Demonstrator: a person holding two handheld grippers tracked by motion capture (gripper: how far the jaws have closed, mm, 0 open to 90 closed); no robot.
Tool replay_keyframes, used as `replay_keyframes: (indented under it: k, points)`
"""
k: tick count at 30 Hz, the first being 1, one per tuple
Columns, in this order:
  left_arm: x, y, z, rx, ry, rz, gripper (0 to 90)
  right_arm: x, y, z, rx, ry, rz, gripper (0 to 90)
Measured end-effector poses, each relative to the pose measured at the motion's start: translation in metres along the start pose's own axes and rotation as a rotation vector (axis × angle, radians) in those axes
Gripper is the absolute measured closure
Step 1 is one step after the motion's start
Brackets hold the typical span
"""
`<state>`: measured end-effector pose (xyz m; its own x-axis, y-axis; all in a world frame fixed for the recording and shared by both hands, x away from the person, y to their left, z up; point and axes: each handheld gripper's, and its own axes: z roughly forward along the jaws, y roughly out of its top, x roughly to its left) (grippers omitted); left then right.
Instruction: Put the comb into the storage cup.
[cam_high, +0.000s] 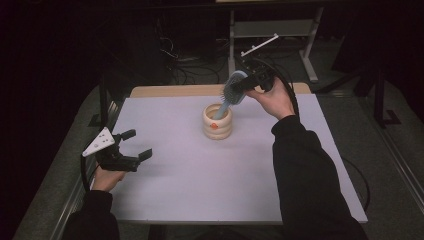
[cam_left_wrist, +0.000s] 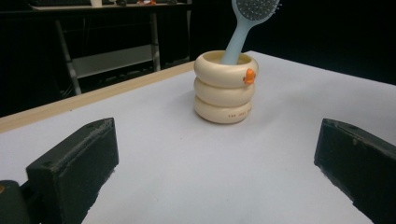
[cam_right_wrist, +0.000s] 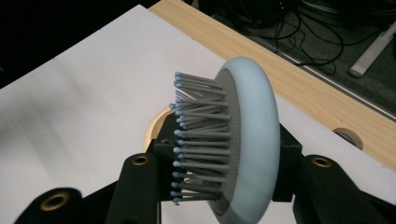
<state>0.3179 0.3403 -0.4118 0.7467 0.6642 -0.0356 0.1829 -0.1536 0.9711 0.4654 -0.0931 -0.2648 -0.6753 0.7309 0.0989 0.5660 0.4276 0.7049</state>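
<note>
High view: white table (cam_high: 200, 175), dark room; right gripper (cam_high: 246, 84) fingers clamp hairbrush (cam_high: 231, 92), left gripper (cam_high: 131, 148) fingers apart.

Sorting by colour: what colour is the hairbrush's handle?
Pale blue. The hairbrush handle shows best in the left gripper view, standing in the cream holder.

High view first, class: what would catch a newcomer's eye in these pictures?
A pale blue hairbrush, clamped by its head in the right hand-held gripper, stands handle-down in a cream ringed cup near the far middle of the white table. The left hand-held gripper hangs open at the near left edge.
</note>
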Motion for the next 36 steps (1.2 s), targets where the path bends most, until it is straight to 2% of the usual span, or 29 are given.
replay_keyframes:
  k: [3, 12, 18, 26, 30, 36]
  points:
    - [0.0, -0.003, -0.001, 0.008, 0.006, 0.01, 0.0, 0.0, -0.001, 0.006, 0.008, 0.006, 0.005, 56.3]
    - [0.001, -0.008, -0.002, 0.021, 0.002, -0.012, 0.0, 0.002, -0.003, 0.021, 0.025, 0.005, 0.003, 56.0]
    - [0.001, -0.009, -0.002, 0.026, 0.005, -0.011, 0.0, 0.003, -0.006, 0.034, 0.044, 0.006, 0.004, 55.9]
    - [0.001, -0.01, -0.002, 0.029, 0.002, -0.016, 0.0, 0.006, -0.007, 0.043, 0.051, 0.011, 0.007, 55.3]
    - [0.001, -0.012, -0.002, 0.03, 0.0, -0.024, 0.0, 0.007, -0.008, 0.047, 0.048, 0.017, 0.025, 54.5]
    - [0.0, -0.013, -0.003, 0.028, 0.002, -0.029, 0.0, 0.009, -0.011, 0.051, 0.017, 0.009, 0.047, 50.8]
